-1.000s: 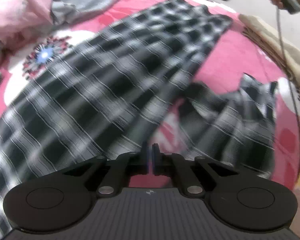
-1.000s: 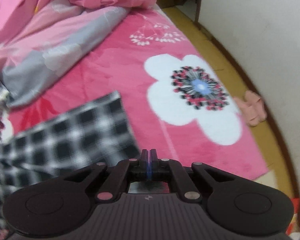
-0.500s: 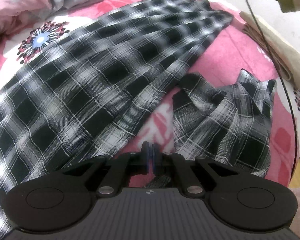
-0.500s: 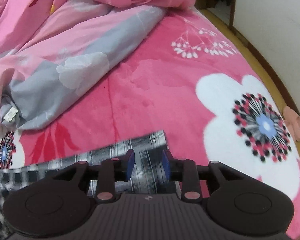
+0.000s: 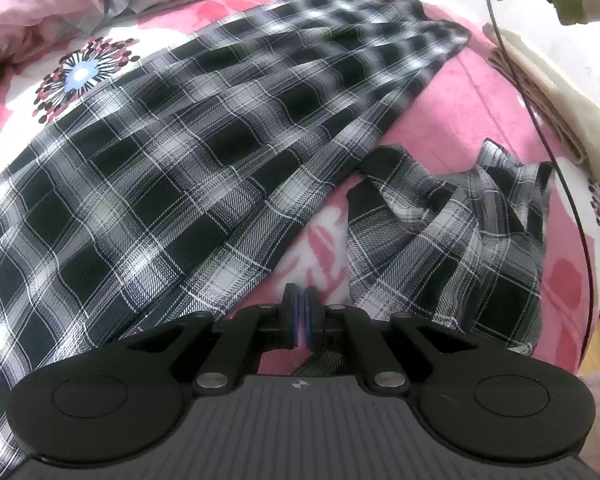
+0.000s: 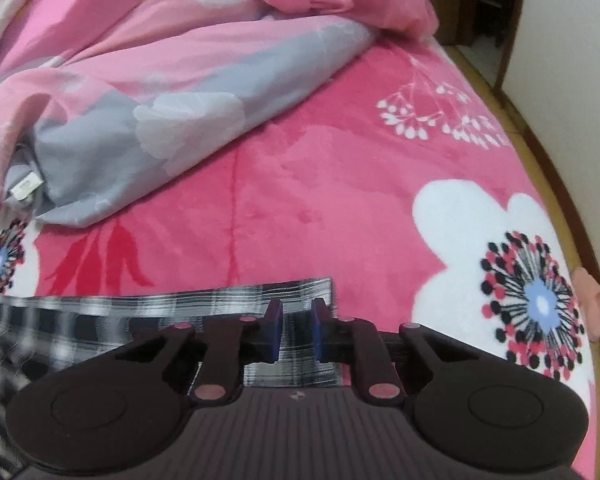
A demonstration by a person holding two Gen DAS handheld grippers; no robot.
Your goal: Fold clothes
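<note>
At twelve o'clock on the blanket [image 6: 340,200], the trousers [image 5: 204,168] hem is straddled by the closing right gripper [image 6: 296,330], left gripper [image 5: 301,316] pressed together on nothing seen; a firm pinch is needed before folding

Bright, even indoor light on both views, shadows soft. The left wrist view is sharp on the plaid garment [image 5: 188,184], washed out to white top right. The right wrist view is softer, plaid smeared with motion blur lower left. Fisheye bends the bed [image 6: 340,200] edges.
</note>
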